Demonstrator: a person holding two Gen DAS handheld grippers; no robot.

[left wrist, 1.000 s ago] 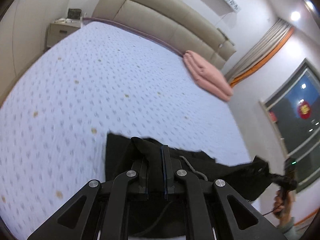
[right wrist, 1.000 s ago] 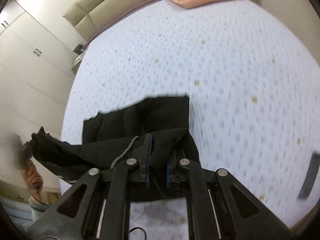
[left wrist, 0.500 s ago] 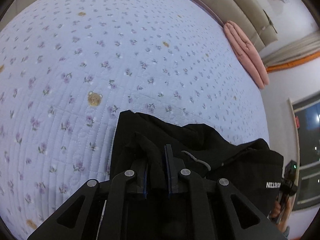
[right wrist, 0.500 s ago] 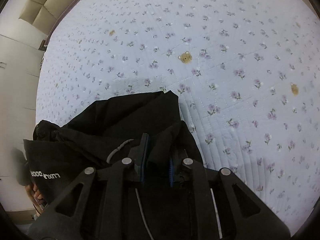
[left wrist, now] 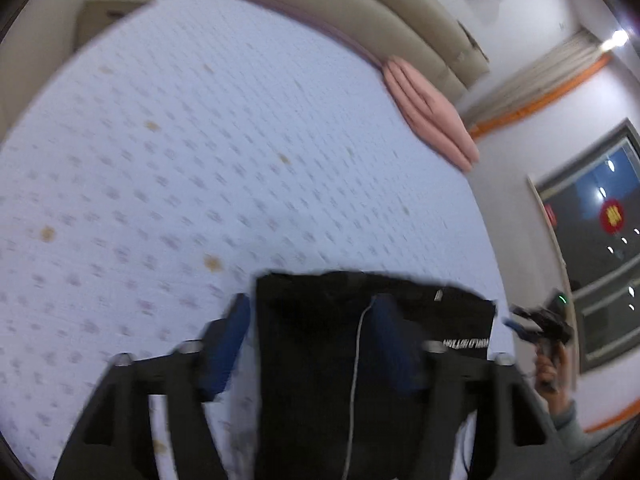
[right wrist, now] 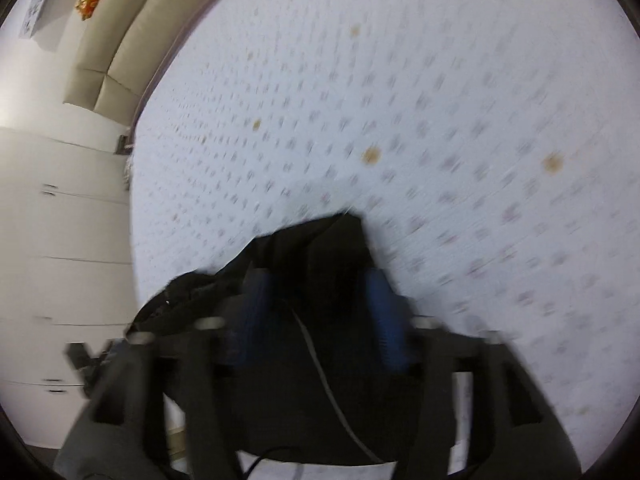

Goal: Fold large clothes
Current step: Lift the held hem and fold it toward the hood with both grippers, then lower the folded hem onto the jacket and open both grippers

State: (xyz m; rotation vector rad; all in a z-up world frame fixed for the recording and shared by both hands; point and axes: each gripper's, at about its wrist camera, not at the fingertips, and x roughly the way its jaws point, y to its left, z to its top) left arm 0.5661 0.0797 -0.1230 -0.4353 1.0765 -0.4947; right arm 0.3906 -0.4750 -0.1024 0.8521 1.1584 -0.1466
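Note:
A black garment (left wrist: 340, 344) with a grey drawstring and white lettering lies folded on the near part of the flowered bedspread (left wrist: 200, 152). My left gripper (left wrist: 312, 312) is open above it, blue-padded fingers (left wrist: 232, 328) spread wide on either side. In the right wrist view the same garment (right wrist: 320, 264) lies under my right gripper (right wrist: 320, 292), which is also open with its blue pads (right wrist: 384, 312) apart. Neither gripper holds cloth. Both views are motion-blurred.
A folded pink blanket (left wrist: 432, 116) lies at the bed's far right by the beige headboard (left wrist: 340, 28). A nightstand (left wrist: 108, 12) stands at the far left. White wardrobes (right wrist: 60, 240) line the wall left of the bed. A window (left wrist: 600, 232) is on the right.
Both grippers were shut on the black garment and lowered it to the bed; now both have opened and let it go, and the garment lies flat beneath them.

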